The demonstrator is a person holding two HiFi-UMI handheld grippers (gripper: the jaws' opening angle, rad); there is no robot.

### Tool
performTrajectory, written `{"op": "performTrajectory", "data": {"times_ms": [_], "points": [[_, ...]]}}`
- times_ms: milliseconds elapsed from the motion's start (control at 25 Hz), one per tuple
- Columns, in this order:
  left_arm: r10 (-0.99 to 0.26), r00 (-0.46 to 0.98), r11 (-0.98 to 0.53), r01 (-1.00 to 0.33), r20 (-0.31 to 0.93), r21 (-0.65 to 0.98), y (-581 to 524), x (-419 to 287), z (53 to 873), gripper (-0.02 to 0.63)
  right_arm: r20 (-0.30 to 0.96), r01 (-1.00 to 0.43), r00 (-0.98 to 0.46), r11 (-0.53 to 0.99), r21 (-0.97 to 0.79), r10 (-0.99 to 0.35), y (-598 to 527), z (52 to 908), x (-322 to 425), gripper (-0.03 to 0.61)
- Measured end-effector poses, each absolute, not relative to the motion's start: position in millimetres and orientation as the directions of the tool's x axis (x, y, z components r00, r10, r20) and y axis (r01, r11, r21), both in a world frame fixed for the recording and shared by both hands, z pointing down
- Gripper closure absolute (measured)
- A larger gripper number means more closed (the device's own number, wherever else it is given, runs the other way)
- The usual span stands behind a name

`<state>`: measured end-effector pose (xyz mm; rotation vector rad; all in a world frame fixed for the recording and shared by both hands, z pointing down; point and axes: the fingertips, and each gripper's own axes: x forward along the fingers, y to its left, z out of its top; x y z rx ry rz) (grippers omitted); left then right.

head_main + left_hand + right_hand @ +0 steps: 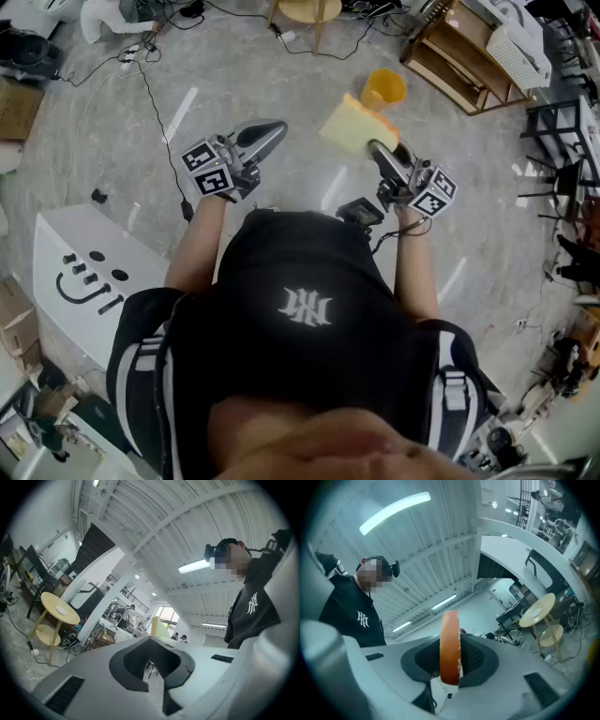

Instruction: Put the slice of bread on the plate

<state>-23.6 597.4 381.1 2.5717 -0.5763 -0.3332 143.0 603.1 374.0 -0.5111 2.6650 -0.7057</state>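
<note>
Right gripper (380,150) fingers pinch the slice of bread (352,124); carry it gently, without crushing; left gripper (272,131) fingers pressed together.

The head view looks steeply down from the person's (305,309) head, past the chest, onto the left tongs (274,129), the right tongs (379,150) and the floor (112,122) well below. Each gripper view sits close behind its own tongs and tilts slightly upward into the room. Both gripper views take in the person, the ceiling (154,522) and the round bench (60,607).
</note>
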Motion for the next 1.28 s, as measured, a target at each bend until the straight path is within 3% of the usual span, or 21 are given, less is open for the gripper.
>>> {"op": "performTrajectory", "data": {"times_ms": [1280], "points": [[-0.458, 0.883, -0.793, -0.353, -0.103, 0.496, 611.7, -12.4, 381.9, 0.601, -0.171, -0.246, -0.906, 0.810, -0.532, -0.388, 604.1, 379.1, 144.5, 0.479]]}}
